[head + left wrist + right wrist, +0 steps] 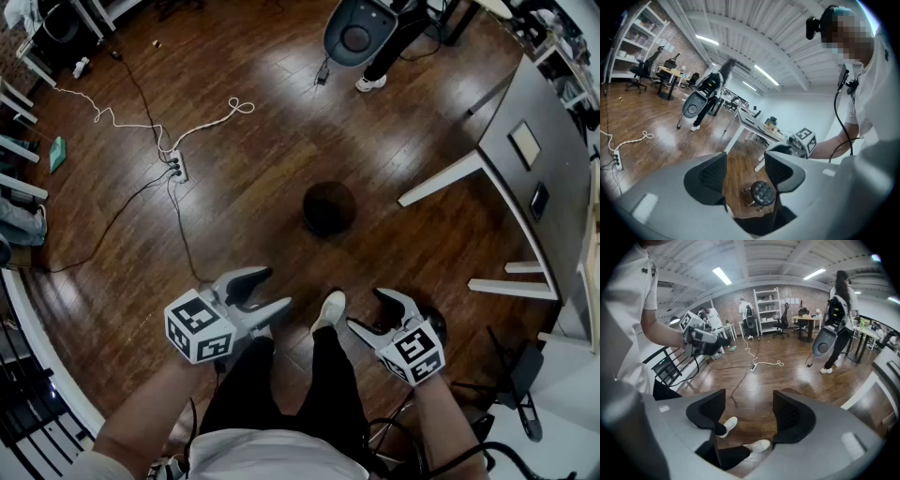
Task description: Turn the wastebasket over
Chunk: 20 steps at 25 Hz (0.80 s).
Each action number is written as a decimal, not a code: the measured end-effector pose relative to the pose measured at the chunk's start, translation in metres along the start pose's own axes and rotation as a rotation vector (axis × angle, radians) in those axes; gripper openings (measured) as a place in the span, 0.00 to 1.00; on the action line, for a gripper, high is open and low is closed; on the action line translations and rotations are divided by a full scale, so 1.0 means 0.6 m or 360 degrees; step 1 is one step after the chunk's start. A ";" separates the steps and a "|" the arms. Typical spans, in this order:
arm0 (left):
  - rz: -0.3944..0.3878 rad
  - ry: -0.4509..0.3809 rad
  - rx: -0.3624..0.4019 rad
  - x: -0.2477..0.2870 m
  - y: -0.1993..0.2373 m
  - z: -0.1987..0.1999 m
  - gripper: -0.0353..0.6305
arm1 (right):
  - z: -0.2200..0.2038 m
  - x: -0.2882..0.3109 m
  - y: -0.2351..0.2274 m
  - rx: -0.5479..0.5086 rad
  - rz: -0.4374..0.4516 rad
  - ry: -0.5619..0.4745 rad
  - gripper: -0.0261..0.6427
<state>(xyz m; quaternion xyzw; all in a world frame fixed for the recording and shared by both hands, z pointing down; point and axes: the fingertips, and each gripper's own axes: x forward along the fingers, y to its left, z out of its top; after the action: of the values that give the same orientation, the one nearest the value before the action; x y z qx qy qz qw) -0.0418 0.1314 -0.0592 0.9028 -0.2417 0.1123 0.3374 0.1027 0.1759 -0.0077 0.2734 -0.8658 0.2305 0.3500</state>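
Currently the wastebasket [329, 206] stands on the wooden floor [234, 178] ahead of your feet, well apart from both tools. Your left gripper [266, 290] and right gripper [371, 309] hang low by your legs. All jaws are spread wide with nothing between them, probably so the 2 can take opposite sides of the rim.

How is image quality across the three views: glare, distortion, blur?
Head view: fisheye curves the edges, glare streaks the wood floor, wastebasket is sharp but dark inside. Left gripper view: black vignette, background soft. Right gripper view: same vignette, glare patches on the floor.
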 end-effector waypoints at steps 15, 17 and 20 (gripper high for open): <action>0.0147 -0.0354 0.0039 0.298 0.384 -0.193 0.41 | -0.222 0.603 -0.312 -0.0539 0.0144 0.0551 0.52; 0.0118 -0.0390 0.0060 0.318 0.425 -0.216 0.42 | -0.253 0.669 -0.331 -0.0610 0.0161 0.0619 0.52; 0.0105 -0.0443 0.0060 0.334 0.473 -0.243 0.42 | -0.281 0.728 -0.352 -0.0619 0.0179 0.0659 0.52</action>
<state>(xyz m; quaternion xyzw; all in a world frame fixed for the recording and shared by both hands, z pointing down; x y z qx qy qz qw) -0.0209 -0.0300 0.2804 0.9075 -0.3134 0.0016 0.2798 0.0536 -0.0178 0.4653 0.0997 -0.8177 0.1301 0.5517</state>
